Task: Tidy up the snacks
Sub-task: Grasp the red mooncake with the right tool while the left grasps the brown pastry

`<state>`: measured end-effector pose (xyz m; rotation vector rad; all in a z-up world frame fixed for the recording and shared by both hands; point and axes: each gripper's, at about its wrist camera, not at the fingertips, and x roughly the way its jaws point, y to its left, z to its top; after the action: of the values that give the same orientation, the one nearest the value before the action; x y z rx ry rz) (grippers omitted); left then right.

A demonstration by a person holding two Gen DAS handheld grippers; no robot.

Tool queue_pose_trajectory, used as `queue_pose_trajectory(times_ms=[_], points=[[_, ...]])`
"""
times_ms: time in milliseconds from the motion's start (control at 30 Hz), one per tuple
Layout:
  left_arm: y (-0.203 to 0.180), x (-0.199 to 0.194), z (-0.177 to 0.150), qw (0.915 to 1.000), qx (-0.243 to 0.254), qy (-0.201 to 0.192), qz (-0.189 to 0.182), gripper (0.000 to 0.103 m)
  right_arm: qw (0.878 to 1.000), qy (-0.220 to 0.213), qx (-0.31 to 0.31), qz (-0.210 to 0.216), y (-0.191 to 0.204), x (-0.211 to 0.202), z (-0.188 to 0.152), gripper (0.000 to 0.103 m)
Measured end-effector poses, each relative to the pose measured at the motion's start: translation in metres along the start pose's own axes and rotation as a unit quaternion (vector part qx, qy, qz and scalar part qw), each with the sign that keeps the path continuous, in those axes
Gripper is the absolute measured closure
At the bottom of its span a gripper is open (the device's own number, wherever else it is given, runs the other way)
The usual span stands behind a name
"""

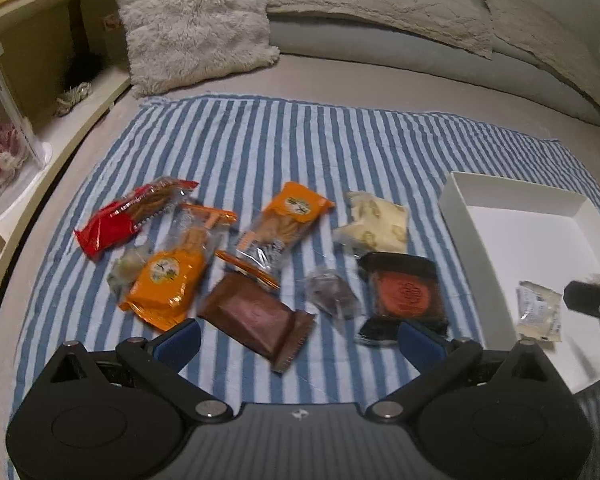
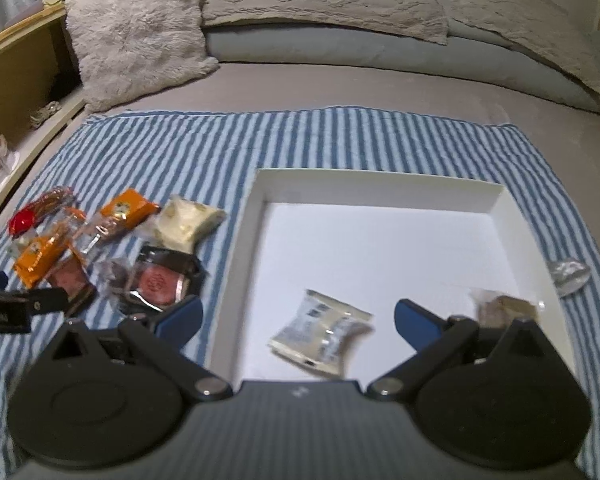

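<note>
Inside white box (image 2: 380, 192) — pale wrapped snack (image 2: 320, 336).

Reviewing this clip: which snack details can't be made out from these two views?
- Pale packet in the white box: print motion-blurred in the right wrist view, too small in the left.
- Brownish snack in the box: partly hidden behind the right hand-held gripper; type unclear.
- Clear wrapper outside the box: contents too blurred.
- Greenish snack: partly covered by an orange packet.
</note>
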<state>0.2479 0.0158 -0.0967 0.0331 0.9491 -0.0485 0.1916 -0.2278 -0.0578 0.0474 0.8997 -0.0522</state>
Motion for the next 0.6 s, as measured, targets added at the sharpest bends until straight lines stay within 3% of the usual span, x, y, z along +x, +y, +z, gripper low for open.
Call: queue_pose_trajectory(times_ms=[167, 333, 467, 600], points=[[0.007, 0.008, -0.003, 0.9992, 0.039, -0.006, 0.012, 0.0, 1.0, -0.002, 0.008, 0.019, 0.017, 0.009, 0.006, 0.0], [0.009, 0.018, -0.009, 0.9964, 0.083, -0.017, -0.003, 0.0, 0.998, 0.002, 0.028, 0.051, 0.032, 0.019, 0.014, 0.001], [0.002, 0.026, -0.016, 0.99, 0.138, -0.02, -0.019, 0.0, 0.995, 0.002, 0.037, 0.097, 0.042, 0.027, 0.019, 0.014], [-0.001, 0.038, -0.017, 0.9834, 0.172, -0.014, -0.055, 0.0, 0.99, 0.023, 0.061, 0.126, 0.049, 0.045, 0.024, 0.019]])
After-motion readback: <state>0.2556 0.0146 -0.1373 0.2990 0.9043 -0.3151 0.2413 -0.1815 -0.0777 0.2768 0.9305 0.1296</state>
